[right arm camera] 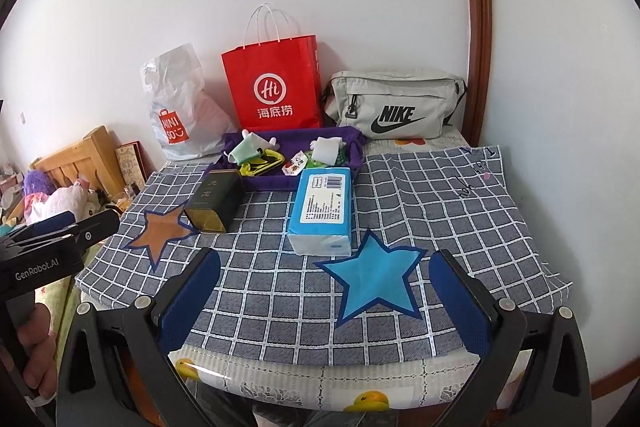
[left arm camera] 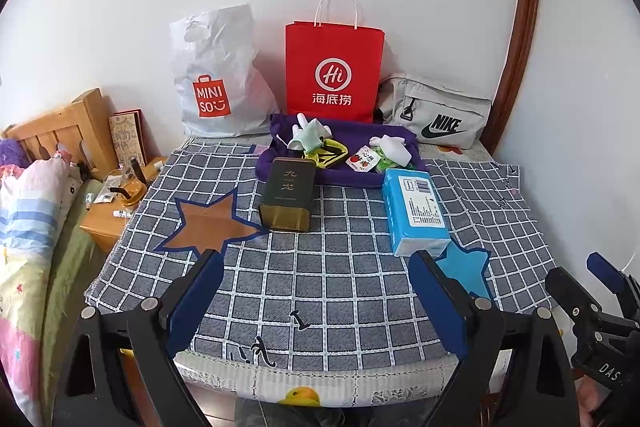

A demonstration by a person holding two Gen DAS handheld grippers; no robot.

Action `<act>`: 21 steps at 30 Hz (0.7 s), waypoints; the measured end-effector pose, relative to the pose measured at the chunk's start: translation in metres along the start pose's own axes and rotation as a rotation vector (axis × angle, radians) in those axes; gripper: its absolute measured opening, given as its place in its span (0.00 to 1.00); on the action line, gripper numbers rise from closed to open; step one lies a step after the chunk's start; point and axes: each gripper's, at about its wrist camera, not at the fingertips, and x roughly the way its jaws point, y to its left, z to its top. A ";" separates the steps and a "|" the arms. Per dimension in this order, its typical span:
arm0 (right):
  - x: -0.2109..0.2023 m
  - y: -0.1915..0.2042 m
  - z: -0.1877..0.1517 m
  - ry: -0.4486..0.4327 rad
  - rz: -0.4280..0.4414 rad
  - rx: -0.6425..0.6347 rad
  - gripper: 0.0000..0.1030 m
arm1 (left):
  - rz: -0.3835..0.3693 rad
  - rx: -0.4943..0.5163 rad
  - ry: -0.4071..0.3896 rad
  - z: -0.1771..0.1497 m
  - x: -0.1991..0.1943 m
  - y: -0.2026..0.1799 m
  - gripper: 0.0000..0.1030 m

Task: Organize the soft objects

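Note:
A purple fabric tray (left arm camera: pixel 352 179) (right arm camera: pixel 266 183) sits at the back of the checked cloth. It holds a white-and-green plush (left arm camera: pixel 308 138) (right arm camera: pixel 248 149), a yellow-black item (left arm camera: pixel 331 153), a small red-printed packet (left arm camera: pixel 362 159) and a white cloth piece (left arm camera: pixel 394 149) (right arm camera: pixel 326 150). In front of it lie a dark tin (left arm camera: pixel 286 195) (right arm camera: pixel 214 201) and a blue tissue pack (left arm camera: pixel 416 211) (right arm camera: pixel 322 209). My left gripper (left arm camera: pixel 320 295) hovers open over the near cloth, holding nothing. My right gripper (right arm camera: pixel 326 297) is open too, above the blue star (right arm camera: pixel 374 277).
A Miniso plastic bag (left arm camera: pixel 216 79), a red paper bag (left arm camera: pixel 334 71) and a grey Nike bag (left arm camera: pixel 436 111) stand against the wall. An orange star (left arm camera: pixel 208 223) marks the cloth's left side. A bed and a wooden nightstand (left arm camera: pixel 106 223) lie to the left.

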 end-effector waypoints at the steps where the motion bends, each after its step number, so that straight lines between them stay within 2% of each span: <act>1: 0.000 0.000 0.000 -0.001 0.001 0.000 1.00 | 0.001 0.000 0.001 0.000 -0.001 0.000 0.91; 21: -0.002 0.003 0.001 -0.007 0.002 -0.001 1.00 | 0.003 0.001 0.001 0.000 -0.001 0.001 0.91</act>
